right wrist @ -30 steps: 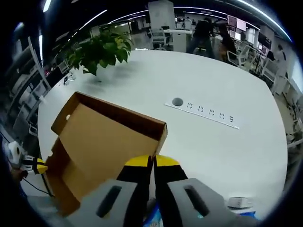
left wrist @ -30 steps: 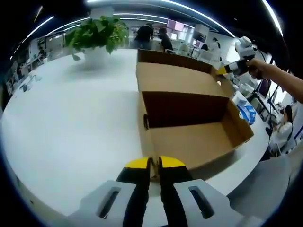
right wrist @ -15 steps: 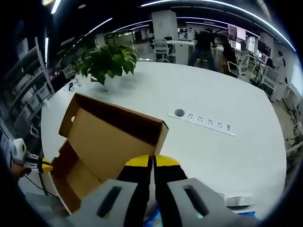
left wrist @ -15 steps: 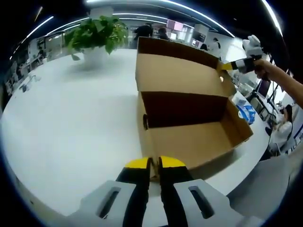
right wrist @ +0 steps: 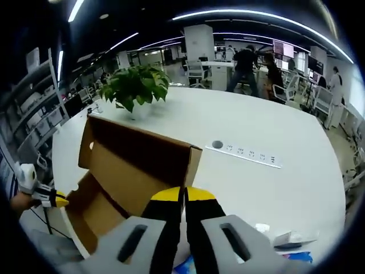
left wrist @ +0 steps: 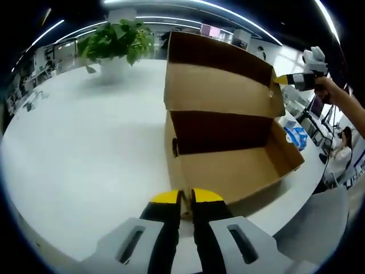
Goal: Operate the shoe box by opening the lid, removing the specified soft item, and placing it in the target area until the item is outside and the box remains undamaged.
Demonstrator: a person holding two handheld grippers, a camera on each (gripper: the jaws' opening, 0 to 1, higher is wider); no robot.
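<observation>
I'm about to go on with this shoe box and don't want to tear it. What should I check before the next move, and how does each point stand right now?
1. Lid raised off the shoe box: ok, it stands up at the back.
2. Right gripper shut on the lid's edge: ok.
3. Left gripper shut on the box's near wall, steadying it: ok.
4. Cardboard free of visible tears: ok on the faces shown.
5. Soft item visible inside the box: not ok, the floor shown is bare.
6. Free white table beside the box for a set-down: ok.
</observation>
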